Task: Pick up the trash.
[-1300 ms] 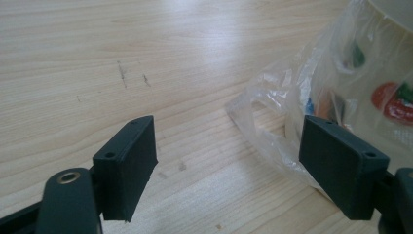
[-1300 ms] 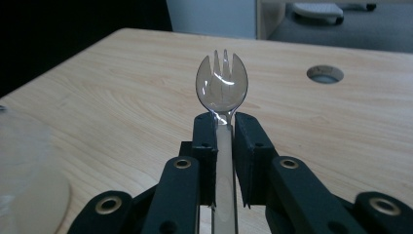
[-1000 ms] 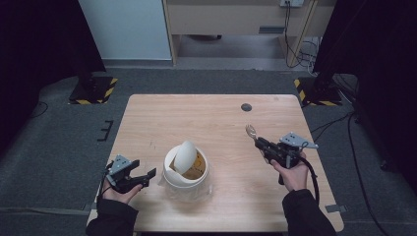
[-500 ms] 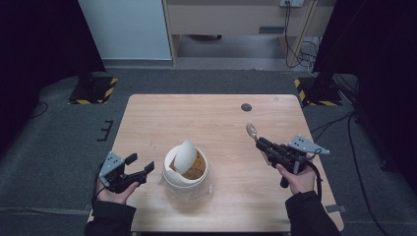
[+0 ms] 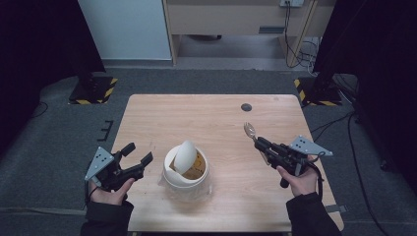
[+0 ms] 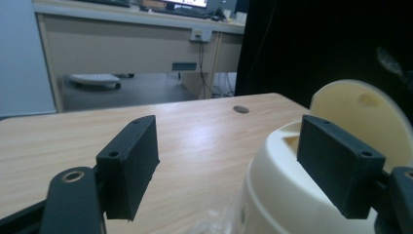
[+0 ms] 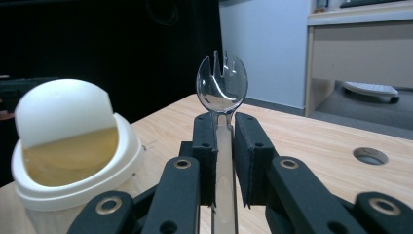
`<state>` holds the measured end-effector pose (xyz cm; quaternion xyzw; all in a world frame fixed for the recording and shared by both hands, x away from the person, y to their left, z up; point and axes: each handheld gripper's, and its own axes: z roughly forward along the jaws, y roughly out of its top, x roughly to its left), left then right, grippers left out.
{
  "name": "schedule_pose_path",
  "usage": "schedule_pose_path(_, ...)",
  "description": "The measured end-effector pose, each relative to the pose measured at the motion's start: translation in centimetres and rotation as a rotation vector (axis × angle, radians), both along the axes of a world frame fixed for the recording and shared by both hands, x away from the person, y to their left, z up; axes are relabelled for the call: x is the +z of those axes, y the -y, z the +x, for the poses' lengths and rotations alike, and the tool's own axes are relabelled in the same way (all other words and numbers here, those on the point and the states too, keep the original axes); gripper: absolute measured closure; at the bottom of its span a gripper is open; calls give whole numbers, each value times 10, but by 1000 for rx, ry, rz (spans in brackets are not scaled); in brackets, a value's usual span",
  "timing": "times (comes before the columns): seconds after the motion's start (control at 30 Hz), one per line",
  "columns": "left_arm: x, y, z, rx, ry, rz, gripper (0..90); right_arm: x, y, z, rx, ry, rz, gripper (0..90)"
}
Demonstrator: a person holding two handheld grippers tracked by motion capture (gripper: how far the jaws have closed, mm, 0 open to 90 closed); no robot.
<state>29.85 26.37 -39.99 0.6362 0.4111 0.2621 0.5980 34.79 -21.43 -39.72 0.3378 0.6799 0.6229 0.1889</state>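
right gripper (image 5: 259,141) is clamped on a clear spork (image 5: 250,130), well right of the cream tub (image 5: 185,167). left gripper (image 5: 139,156) is spread wide just left of the tub.

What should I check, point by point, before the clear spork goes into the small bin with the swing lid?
1. Spork held firmly: ok. The right gripper is shut on the handle of the clear plastic spork, head pointing forward.
2. Lid opening free: ok. The swing lid of the cream desktop bin is tilted, with a gap beside it.
3. Bin steadied: not ok. The left gripper is open beside the bin, not closed on it.
4. Path between spork and bin: ok. Bare wooden table lies between them.
5. Room inside the bin: cannot tell.
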Motion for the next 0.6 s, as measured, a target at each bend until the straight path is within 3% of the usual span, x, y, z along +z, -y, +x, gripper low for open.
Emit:
schedule_pose_path(0.37, 33, 43, -3, -114, 95, -51, 251, 13, -7, -10, 46, 52, 31, 799)
schedule_pose_path(0.6, 44, 65, -1, -165, 119, -60, 259, 17, -8, -14, 58, 67, 42, 800)
